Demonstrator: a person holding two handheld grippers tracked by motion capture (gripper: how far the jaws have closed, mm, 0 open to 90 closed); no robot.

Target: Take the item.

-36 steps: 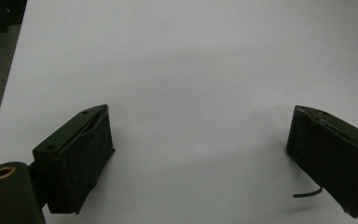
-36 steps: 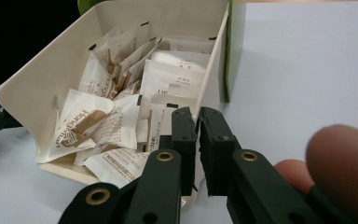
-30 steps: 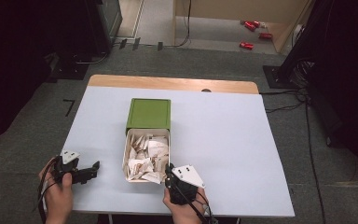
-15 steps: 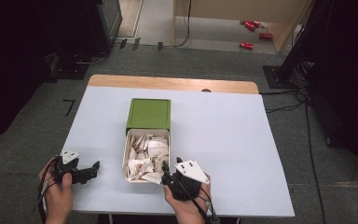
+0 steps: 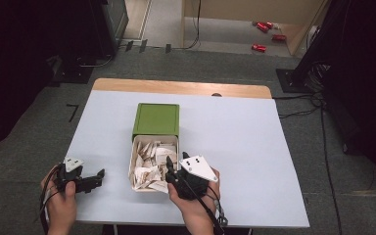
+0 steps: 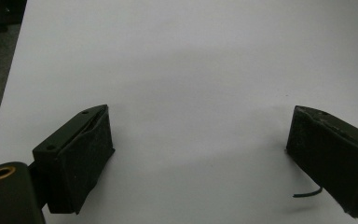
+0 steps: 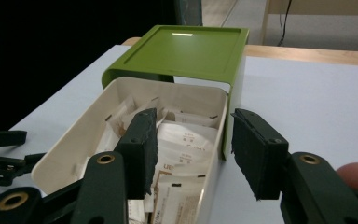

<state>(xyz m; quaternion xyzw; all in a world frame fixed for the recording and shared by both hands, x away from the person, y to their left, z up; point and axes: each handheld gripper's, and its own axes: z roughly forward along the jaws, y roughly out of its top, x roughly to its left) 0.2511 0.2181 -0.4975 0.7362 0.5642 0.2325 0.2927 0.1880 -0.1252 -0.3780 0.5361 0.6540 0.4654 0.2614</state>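
Observation:
A green box (image 5: 155,120) stands mid-table, and its white drawer (image 5: 132,161) is pulled out toward me, full of paper packets (image 5: 152,159). My right gripper (image 5: 175,164) hovers at the drawer's near right corner. In the right gripper view its jaws (image 7: 193,149) have just been opening and stand apart. One is over the packets (image 7: 182,140), the other beyond the drawer's right wall (image 7: 221,135), and neither pad touches it. My left gripper (image 5: 98,177) rests at the table's near left with its jaws wide, and bare tabletop (image 6: 191,70) lies between them (image 6: 198,144).
The light blue table (image 5: 235,147) has a wooden strip (image 5: 181,88) along its far edge. Grey floor surrounds it, with dark stands and cables at the sides and red objects (image 5: 264,27) far back.
The right gripper's jaws have gone from shut to apart, and the hand has lifted a little at the drawer's corner. The left hand and the drawer have stayed put.

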